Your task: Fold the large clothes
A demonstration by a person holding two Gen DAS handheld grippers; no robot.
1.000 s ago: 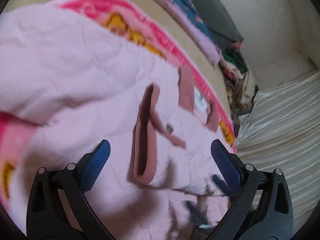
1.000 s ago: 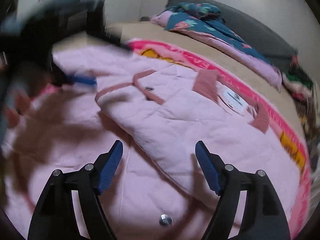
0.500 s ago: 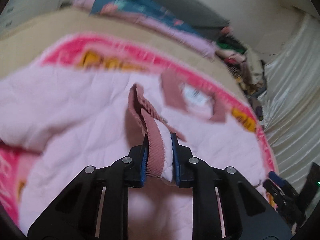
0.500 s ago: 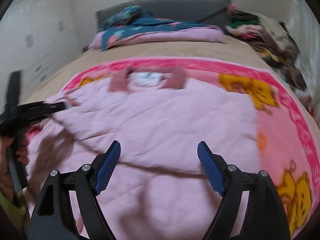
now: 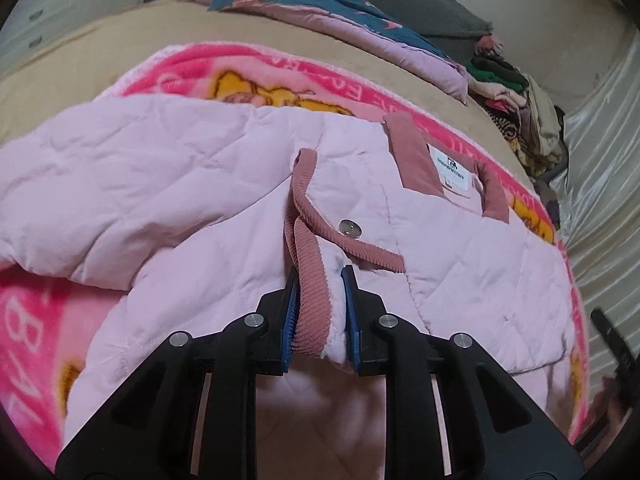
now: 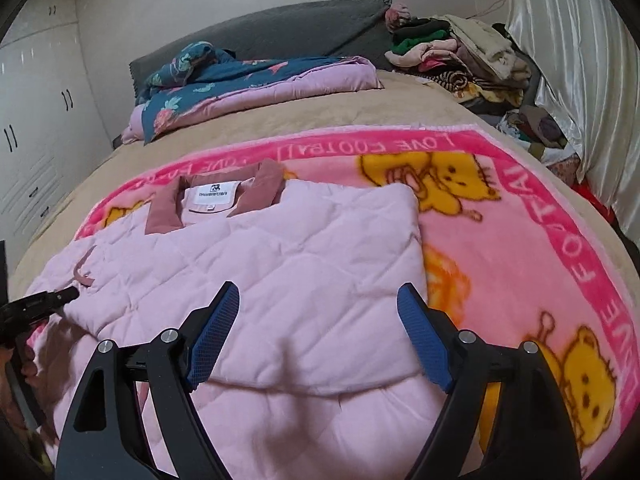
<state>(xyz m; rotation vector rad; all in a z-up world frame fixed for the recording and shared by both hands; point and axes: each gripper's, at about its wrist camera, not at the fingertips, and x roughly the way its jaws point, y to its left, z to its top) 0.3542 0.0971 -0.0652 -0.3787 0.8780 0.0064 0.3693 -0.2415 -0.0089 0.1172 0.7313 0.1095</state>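
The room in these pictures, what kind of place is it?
Most likely a home bedroom: a bed with a dark headboard, a white wardrobe, and the pink jacket spread on a blanket.

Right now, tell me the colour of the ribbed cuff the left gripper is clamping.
Dusty rose, darker than the pale pink quilted jacket. The cuff in the left gripper shows best in the left wrist view.

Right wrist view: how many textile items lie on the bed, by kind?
Quilted pink jacket: 1
Pink cartoon blanket: 1
Floral navy quilt: 1
Heap of mixed clothes: 1
Total: 4
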